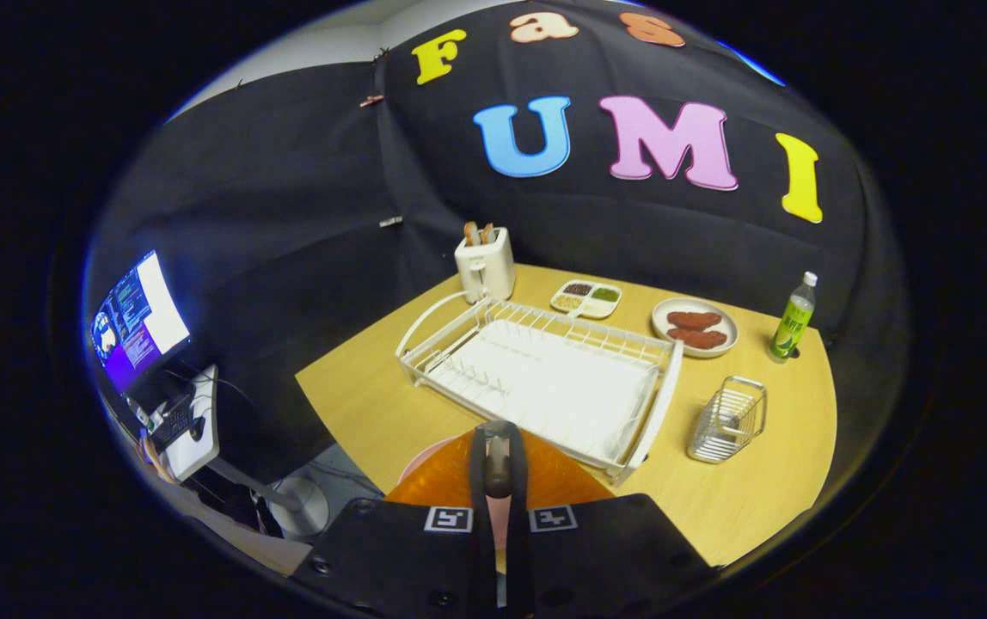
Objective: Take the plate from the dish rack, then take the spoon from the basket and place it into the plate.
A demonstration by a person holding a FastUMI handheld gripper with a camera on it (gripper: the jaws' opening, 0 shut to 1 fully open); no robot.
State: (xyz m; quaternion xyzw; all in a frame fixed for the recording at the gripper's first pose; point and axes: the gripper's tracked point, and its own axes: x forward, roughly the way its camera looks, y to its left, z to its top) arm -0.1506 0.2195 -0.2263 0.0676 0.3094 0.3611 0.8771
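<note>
Gripper view: one spoon (498, 468) pinched in the tool (498, 481), over one orange plate (442, 481).

Both fingers press on the spoon, held above the plate at the near edge of the surface (356, 404). Just beyond sits one white dish rack (545, 378); to its right one wire basket (727, 419). Farther back: one toaster (485, 262), one divided dish (586, 299), one plate of sausages (695, 327), one bottle (793, 318).

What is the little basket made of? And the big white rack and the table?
The basket looks like shiny metal wire: thin silvery bars with gaps between them. The dish rack seems to be wire with a smooth white coating, though plastic is possible. The table looks like light wood or a wood-look top, matte yellowish. The gripper is closed on a spoon-like handle above the orange plate.
</note>
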